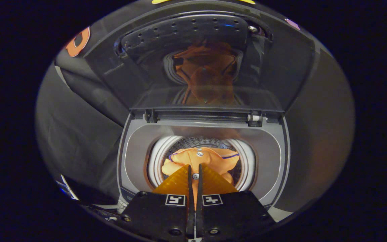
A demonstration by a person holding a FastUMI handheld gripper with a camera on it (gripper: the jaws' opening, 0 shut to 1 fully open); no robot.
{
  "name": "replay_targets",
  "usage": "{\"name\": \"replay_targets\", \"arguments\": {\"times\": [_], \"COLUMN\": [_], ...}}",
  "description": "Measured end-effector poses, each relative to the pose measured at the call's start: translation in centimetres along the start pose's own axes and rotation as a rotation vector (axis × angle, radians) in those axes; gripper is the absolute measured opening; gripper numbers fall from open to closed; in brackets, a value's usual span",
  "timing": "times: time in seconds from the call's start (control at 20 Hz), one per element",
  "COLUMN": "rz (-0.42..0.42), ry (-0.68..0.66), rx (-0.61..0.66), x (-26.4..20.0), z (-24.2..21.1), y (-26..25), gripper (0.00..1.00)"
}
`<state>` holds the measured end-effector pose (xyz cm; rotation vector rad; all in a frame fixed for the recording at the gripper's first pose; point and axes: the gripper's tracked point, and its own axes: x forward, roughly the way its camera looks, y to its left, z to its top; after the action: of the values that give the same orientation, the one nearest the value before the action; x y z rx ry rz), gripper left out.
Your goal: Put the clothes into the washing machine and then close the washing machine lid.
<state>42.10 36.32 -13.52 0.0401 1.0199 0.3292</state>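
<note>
An orange garment with white buttons and a thin blue trim hangs in the round mouth of the washing machine drum, just ahead of my fingers. My gripper is above the drum opening with its two fingers pressed nearly together. A strip of the orange cloth and one button show in the narrow slit between them, so it is shut on the garment. The washing machine lid stands open and upright behind the drum, and its dark glass mirrors the orange cloth.
The grey top deck of the washing machine rings the drum, with the lid hinges at its back edge. Black cloth of the booth's wall hangs to the left and right of the machine.
</note>
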Motion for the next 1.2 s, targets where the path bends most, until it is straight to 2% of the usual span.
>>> {"name": "replay_targets", "arguments": {"times": [0.15,0.25,0.4,0.55,0.75,1.0,1.2], "rz": [0.036,0.014,0.006,0.002,0.017,0.037,0.036], "ry": [0.024,0.054,0.059,0.067,0.002,-0.045,-0.104], "rx": [0.014,0.017,0.032,0.012,-0.077,-0.149,-0.131], "x": [0.6,1.0,1.0,0.5,-1.5,-6.1,-10.6], "z": [-0.6,-1.4,-1.6,-1.6,0.8,4.6,8.9], "y": [0.5,-0.1,-0.2,-0.6,-0.1,0.4,0.2], "gripper": [0.05,0.17,0.93,0.93,0.93,0.93,0.93]}}
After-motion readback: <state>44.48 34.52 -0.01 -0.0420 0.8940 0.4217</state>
